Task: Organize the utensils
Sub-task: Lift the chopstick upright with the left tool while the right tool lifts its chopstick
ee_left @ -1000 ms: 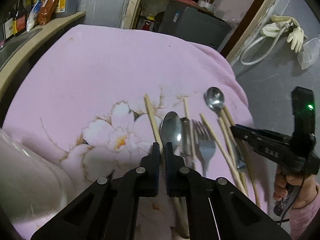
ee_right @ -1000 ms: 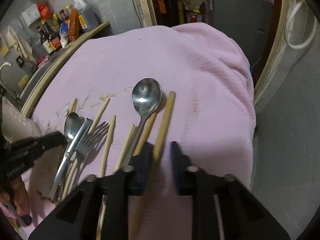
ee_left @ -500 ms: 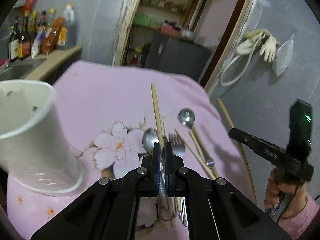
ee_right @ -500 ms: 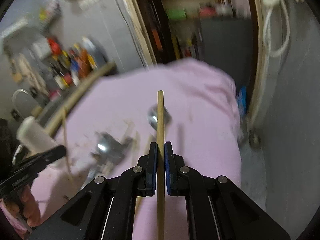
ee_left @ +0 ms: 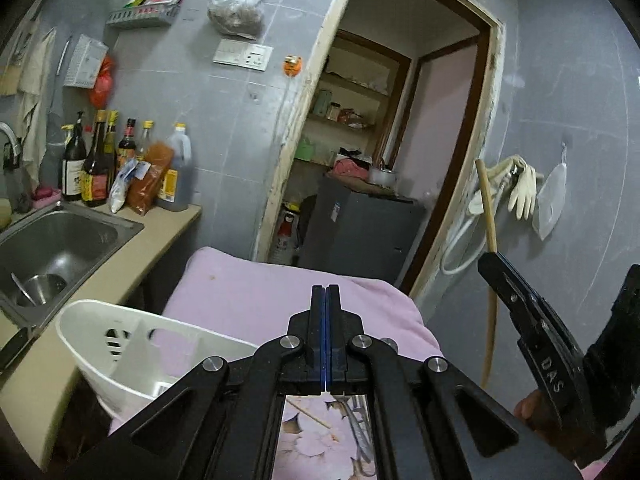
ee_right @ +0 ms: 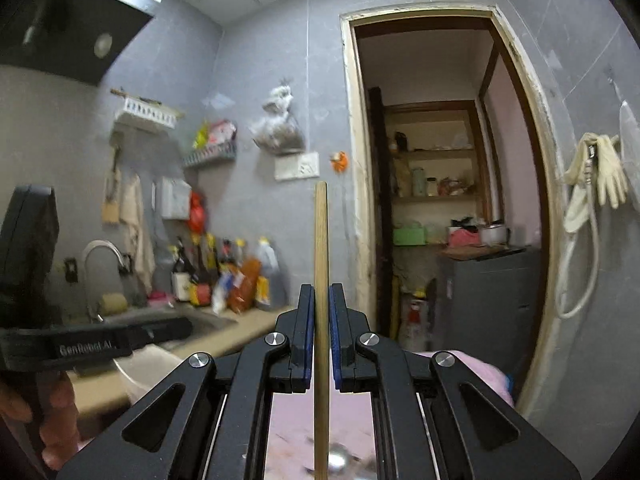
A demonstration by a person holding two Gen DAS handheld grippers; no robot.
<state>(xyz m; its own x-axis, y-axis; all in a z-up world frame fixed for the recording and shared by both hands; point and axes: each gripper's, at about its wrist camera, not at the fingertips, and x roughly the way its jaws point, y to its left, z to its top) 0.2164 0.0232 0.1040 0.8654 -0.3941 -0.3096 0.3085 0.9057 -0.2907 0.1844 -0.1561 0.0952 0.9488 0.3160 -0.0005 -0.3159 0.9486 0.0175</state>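
My left gripper (ee_left: 326, 288) is shut, raised above the pink cloth (ee_left: 260, 292); no utensil shows between its pads. The white utensil holder (ee_left: 120, 340) stands just left of it, tilted in the view. My right gripper (ee_right: 320, 292) is shut on a wooden chopstick (ee_right: 320, 240) that stands upright through its jaws. The left wrist view shows that gripper (ee_left: 486, 260) at the right with the chopstick (ee_left: 489, 200) sticking up and down from it. Below the left gripper's frame, a loose chopstick (ee_left: 308, 416) and metal cutlery (ee_left: 356, 420) lie on the cloth.
A steel sink (ee_left: 52, 248) and a counter with several bottles (ee_left: 120, 168) lie to the left. A doorway with a grey cabinet (ee_left: 360, 224) is straight ahead. Rubber gloves (ee_left: 524, 192) and a hose hang on the right wall. A hand (ee_right: 52, 420) holds the left gripper.
Both grippers rose from the cloth and tipped up to face the room. The right shut on a chopstick and lifted it. The chopstick in the left's jaws half a second ago no longer shows.
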